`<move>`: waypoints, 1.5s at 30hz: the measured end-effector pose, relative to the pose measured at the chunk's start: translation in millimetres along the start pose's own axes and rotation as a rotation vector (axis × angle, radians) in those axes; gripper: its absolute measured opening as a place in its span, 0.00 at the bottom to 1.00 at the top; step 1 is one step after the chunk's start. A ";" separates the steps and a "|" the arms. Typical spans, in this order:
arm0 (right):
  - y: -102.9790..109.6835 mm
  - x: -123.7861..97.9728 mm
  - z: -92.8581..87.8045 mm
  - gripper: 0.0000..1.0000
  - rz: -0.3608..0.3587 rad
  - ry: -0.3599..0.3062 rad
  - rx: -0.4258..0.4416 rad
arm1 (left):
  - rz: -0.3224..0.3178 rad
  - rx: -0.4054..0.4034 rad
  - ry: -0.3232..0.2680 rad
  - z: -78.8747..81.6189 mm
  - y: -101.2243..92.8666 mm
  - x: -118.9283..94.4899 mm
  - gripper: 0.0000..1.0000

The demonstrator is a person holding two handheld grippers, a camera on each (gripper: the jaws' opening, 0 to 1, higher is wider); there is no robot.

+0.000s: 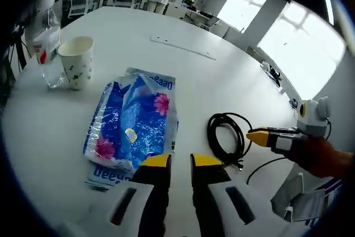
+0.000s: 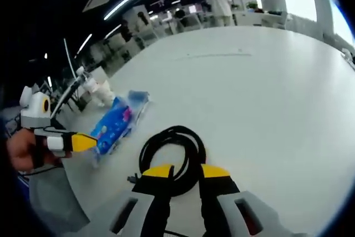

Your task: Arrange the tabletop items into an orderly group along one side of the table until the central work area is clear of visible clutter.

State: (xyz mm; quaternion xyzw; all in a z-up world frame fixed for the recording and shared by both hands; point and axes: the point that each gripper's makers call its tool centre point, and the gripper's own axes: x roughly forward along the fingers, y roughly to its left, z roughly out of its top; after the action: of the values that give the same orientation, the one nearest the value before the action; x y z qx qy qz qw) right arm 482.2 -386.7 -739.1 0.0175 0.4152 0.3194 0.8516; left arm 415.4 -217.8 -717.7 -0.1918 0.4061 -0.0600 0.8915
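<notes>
On the white desk (image 1: 222, 76) a blue, flower-printed plastic packet (image 1: 133, 126) lies flat, its lettered edge turned toward the camera in the left gripper view. Beyond it, toward the desk's far left edge in that view, a paper cup (image 1: 76, 61) with a small printed pattern stands upright, and a clear plastic glass (image 1: 49, 54) stands just beside it, touching or nearly so. A coiled black cable (image 1: 226, 137) lies to the right of the packet, apart from it. A thin pale strip (image 1: 183, 47) lies farther out on the desk.

The left gripper (image 1: 180, 162) hangs low over the near edge of the packet, its yellow-tipped fingers spread with a narrow gap between them and nothing in it. The right gripper (image 1: 260, 136) enters that view from the right, held in a person's hand (image 1: 321, 156), its yellow tip just beside the cable coil.

In the right gripper view, the right gripper (image 2: 186, 171) sits over the near side of the black cable (image 2: 172, 156), fingers parted and holding nothing; whether they touch the coil cannot be told. The left gripper (image 2: 86, 142) comes in from the left, close to the packet (image 2: 116, 123), with the cup (image 2: 102, 94) behind.
</notes>
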 end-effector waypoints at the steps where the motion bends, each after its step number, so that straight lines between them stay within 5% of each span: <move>1: -0.4 -0.7 -0.5 0.16 0.000 -0.001 0.000 | 0.005 0.002 -0.003 0.7 1.7 -2.2 0.11; 17: 6.7 -10.1 4.3 0.19 -0.001 -0.037 -0.041 | 0.133 -0.130 -0.010 -16.0 35.2 -25.3 0.14; 45: 43.6 -11.5 -8.3 0.32 0.103 -0.036 -0.079 | 0.206 -0.347 -0.011 -15.0 55.4 -19.8 0.27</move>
State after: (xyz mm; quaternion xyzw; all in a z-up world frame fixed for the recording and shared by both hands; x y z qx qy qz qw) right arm 447.9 -360.4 -723.6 0.0110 0.3857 0.3784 0.8414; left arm 388.4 -166.1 -734.5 -0.3002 0.4229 0.1035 0.8488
